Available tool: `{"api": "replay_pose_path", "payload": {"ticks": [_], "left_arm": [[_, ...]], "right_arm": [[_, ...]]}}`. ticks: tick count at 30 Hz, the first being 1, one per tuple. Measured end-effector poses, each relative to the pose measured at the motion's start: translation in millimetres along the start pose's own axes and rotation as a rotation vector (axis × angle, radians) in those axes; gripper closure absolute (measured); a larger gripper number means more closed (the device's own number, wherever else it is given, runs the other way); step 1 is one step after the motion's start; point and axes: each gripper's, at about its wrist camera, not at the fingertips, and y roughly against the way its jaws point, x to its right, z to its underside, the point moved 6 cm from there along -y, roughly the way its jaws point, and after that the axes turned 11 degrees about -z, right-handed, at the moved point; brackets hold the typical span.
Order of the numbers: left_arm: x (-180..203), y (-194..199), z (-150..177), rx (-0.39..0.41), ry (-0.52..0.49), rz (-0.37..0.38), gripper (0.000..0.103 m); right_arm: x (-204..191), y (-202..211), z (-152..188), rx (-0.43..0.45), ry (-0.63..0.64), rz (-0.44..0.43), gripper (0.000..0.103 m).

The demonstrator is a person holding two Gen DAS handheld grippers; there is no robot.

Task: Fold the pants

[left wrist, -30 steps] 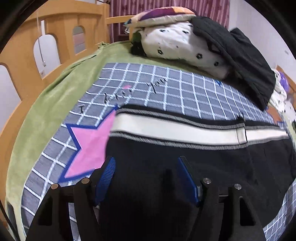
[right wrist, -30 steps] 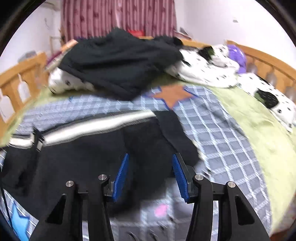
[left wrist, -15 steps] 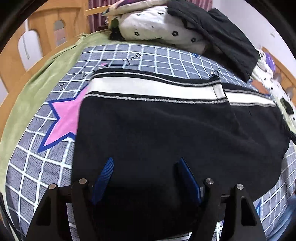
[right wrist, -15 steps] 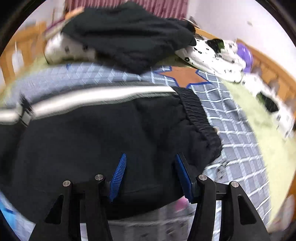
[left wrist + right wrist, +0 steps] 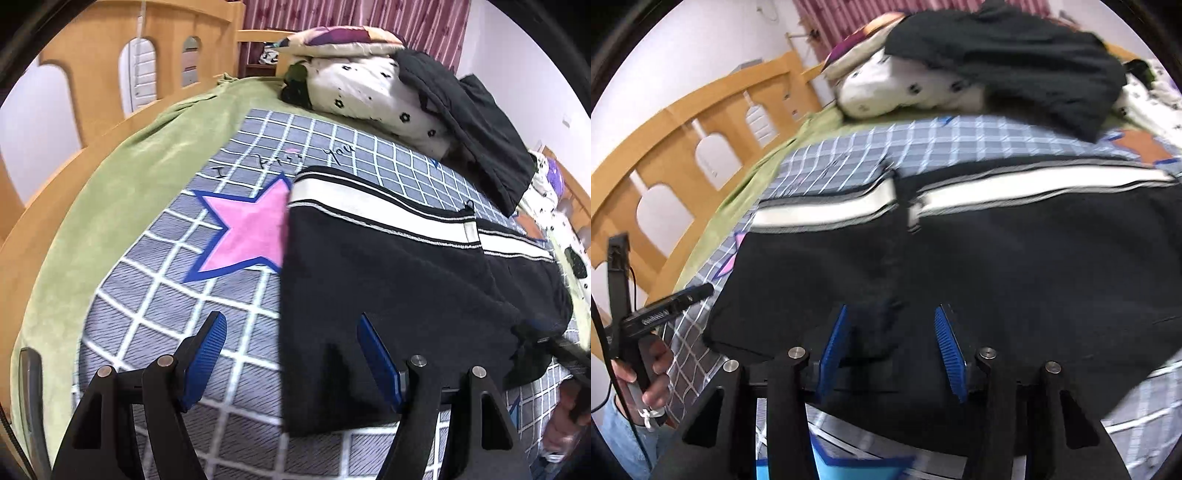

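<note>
Pants (image 5: 399, 280): black, white side stripe; laid flat across checked blanket (image 5: 155, 295) on bed, near its front edge; already doubled, by the look.
L gripper (image 5: 291, 354): jaws spread, nothing pinched; one finger over blanket, other over pants' left edge.
R gripper (image 5: 892, 343): jaws just been closing, gap left; cloth bunched between pads, grip not confirmed.
Handling: judged soft, limp, light; sags if lifted at one point. Elastic waist thicker.
Hold: best taken at edge/corners, both ends at once.
</note>
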Motion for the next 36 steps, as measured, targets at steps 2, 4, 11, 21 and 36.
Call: {"api": "replay_pose_path", "payload": {"ticks": [2, 4, 11, 21, 36], "left_arm": [[-10.9, 3.0, 1.3, -0.002, 0.017, 0.013, 0.032], [-15.4, 4.3, 1.5, -0.004, 0.025, 0.025, 0.032], [-16.5, -0.4, 5.7, -0.021, 0.003, 0.055, 0.032], [-20.0, -8.1, 7.2, -0.010, -0.026, 0.026, 0.032], [-14.4, -25.7, 8.1, -0.044, -0.041, 0.027, 0.032]], "right_arm": [[-0.1, -22.3, 11.0, -0.067, -0.026, 0.012, 0.086], [-0.9, -17.9, 12.6, -0.029, -0.020, 0.006, 0.088], [-2.4, -5.7, 40.1, -0.076, -0.023, -0.052, 0.088], [-23.5, -15.1, -33.3, 0.032, 0.124, -0.022, 0.049], [18.2, -71.8, -106.8, 0.080, 0.067, -0.027, 0.085]]}}
